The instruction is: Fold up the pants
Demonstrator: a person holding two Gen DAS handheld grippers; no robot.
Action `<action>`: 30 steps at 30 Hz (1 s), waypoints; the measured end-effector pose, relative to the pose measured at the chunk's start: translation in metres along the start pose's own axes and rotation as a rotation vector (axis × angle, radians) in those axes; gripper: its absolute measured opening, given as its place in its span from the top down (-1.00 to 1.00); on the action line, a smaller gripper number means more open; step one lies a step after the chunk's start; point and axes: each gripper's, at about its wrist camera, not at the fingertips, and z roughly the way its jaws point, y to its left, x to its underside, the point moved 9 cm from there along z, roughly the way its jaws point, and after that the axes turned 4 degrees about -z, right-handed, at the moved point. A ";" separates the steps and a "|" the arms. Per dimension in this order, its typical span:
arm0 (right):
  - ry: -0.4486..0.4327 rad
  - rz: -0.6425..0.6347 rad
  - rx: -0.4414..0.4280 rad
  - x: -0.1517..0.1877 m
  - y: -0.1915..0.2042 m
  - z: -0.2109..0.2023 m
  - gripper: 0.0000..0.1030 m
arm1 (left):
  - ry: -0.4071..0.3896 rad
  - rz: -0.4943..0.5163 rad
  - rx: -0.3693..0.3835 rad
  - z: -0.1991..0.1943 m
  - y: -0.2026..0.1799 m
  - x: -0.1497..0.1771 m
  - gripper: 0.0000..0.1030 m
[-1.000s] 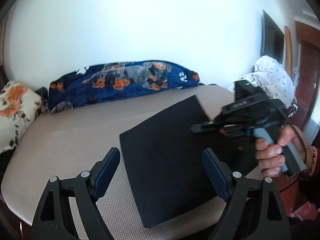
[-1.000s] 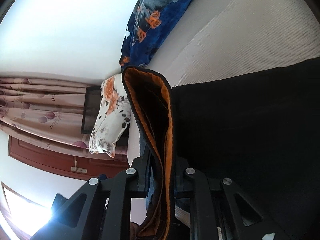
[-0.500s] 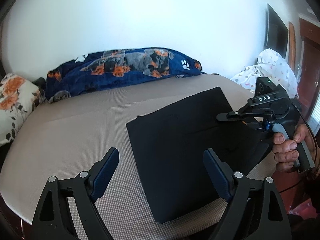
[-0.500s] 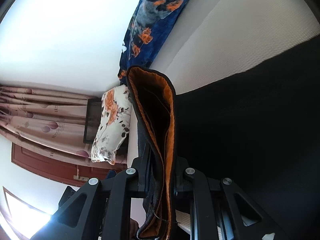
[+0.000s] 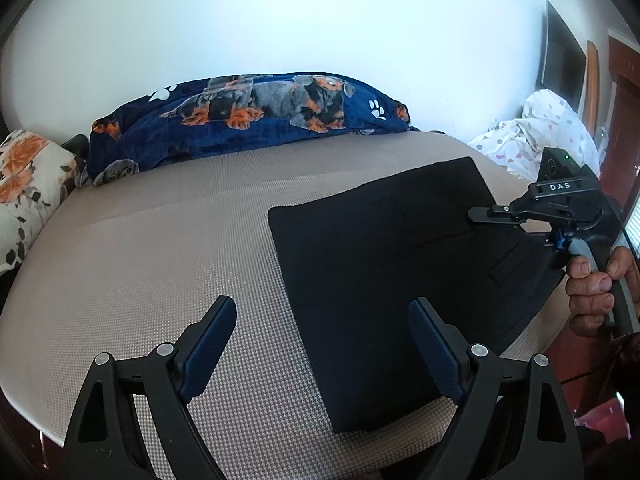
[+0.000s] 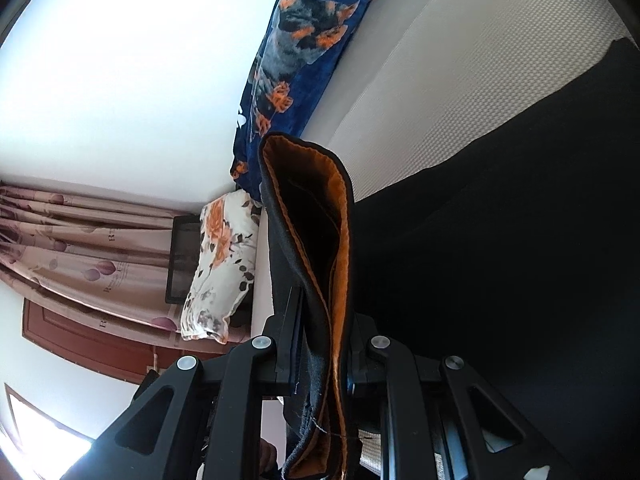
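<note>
The black pants [image 5: 384, 280] lie folded flat on the beige bed [image 5: 160, 272], right of centre in the left wrist view. My left gripper [image 5: 322, 344] is open and empty, hovering over the pants' near left edge. My right gripper [image 5: 476, 214] is at the pants' right edge, low over the fabric. In the right wrist view the right gripper [image 6: 320, 320] is shut on a black, orange-lined fold of the pants [image 6: 316, 248], which stands up between the fingers; the rest of the pants [image 6: 500, 260] spreads dark to the right.
A blue dog-print blanket [image 5: 248, 116] lies along the wall at the bed's far edge. A floral pillow [image 5: 24, 188] sits at the far left. White spotted bedding [image 5: 548, 128] is heaped at the right. Curtains [image 6: 72, 232] and a wooden door [image 6: 80, 340] show beyond the bed.
My right gripper has moved right and down with the held fold, laying the pants flatter on the bed. My left gripper has stayed open and shifted slightly left of the pants.
</note>
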 end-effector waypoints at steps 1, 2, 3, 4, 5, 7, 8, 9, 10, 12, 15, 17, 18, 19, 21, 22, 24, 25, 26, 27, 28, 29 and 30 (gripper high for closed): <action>-0.005 0.001 0.001 -0.001 -0.001 -0.002 0.69 | 0.000 0.002 -0.001 0.000 -0.001 0.000 -0.71; -0.011 0.001 0.003 -0.002 -0.002 -0.004 0.69 | 0.001 0.005 -0.003 0.000 -0.001 0.001 -0.71; -0.017 -0.004 0.009 -0.003 -0.002 -0.005 0.69 | 0.002 0.009 -0.005 0.001 -0.001 0.001 -0.71; -0.023 -0.008 0.014 -0.004 -0.003 -0.007 0.69 | 0.002 0.011 -0.007 0.001 -0.002 0.001 -0.71; -0.028 -0.008 0.015 -0.005 -0.003 -0.009 0.69 | 0.002 0.013 -0.008 0.002 -0.002 0.001 -0.71; -0.035 -0.003 0.013 -0.007 -0.005 -0.013 0.69 | 0.002 0.018 -0.011 0.003 -0.002 0.001 -0.72; -0.040 -0.002 0.016 -0.008 -0.006 -0.015 0.69 | 0.001 0.020 -0.012 0.003 -0.002 0.001 -0.72; -0.041 0.000 0.016 -0.008 -0.007 -0.016 0.69 | 0.001 0.021 -0.012 0.003 -0.002 0.001 -0.72; -0.043 0.002 0.017 -0.009 -0.008 -0.017 0.69 | 0.001 0.020 -0.011 0.003 -0.002 0.001 -0.72; -0.046 0.005 0.019 -0.009 -0.010 -0.019 0.69 | -0.001 0.023 -0.016 0.003 -0.002 0.001 -0.72; -0.049 0.011 0.019 -0.008 -0.012 -0.020 0.69 | 0.000 0.031 -0.022 0.004 -0.003 0.000 -0.73; -0.051 0.012 0.019 -0.008 -0.012 -0.021 0.69 | -0.002 0.030 -0.025 0.005 -0.003 -0.001 -0.73; -0.050 0.011 0.019 -0.008 -0.012 -0.021 0.69 | -0.003 0.031 -0.027 0.005 -0.002 -0.001 -0.73; -0.050 0.010 0.019 -0.008 -0.012 -0.021 0.69 | -0.003 0.033 -0.030 0.005 -0.002 -0.001 -0.73; -0.052 0.008 0.022 -0.008 -0.012 -0.021 0.69 | -0.004 0.036 -0.037 0.005 -0.002 -0.001 -0.73; -0.054 0.005 0.023 -0.007 -0.011 -0.021 0.69 | -0.005 0.037 -0.039 0.005 -0.001 -0.001 -0.73; -0.059 -0.003 0.027 -0.009 -0.011 -0.023 0.69 | -0.005 0.039 -0.045 0.006 -0.001 -0.002 -0.73; -0.061 -0.007 0.030 -0.009 -0.011 -0.024 0.69 | -0.006 0.041 -0.047 0.007 0.000 -0.002 -0.73; -0.062 -0.010 0.033 -0.010 -0.011 -0.025 0.69 | -0.006 0.044 -0.049 0.007 0.000 -0.003 -0.74; -0.064 -0.010 0.035 -0.010 -0.011 -0.025 0.69 | -0.005 0.046 -0.051 0.008 0.000 -0.003 -0.74; -0.066 -0.009 0.035 -0.011 -0.011 -0.026 0.69 | -0.004 0.048 -0.053 0.008 0.000 -0.003 -0.74; -0.069 -0.009 0.036 -0.012 -0.013 -0.027 0.69 | -0.005 0.050 -0.054 0.008 -0.001 -0.002 -0.74; -0.070 -0.010 0.037 -0.012 -0.013 -0.028 0.69 | -0.005 0.053 -0.056 0.008 -0.001 -0.002 -0.74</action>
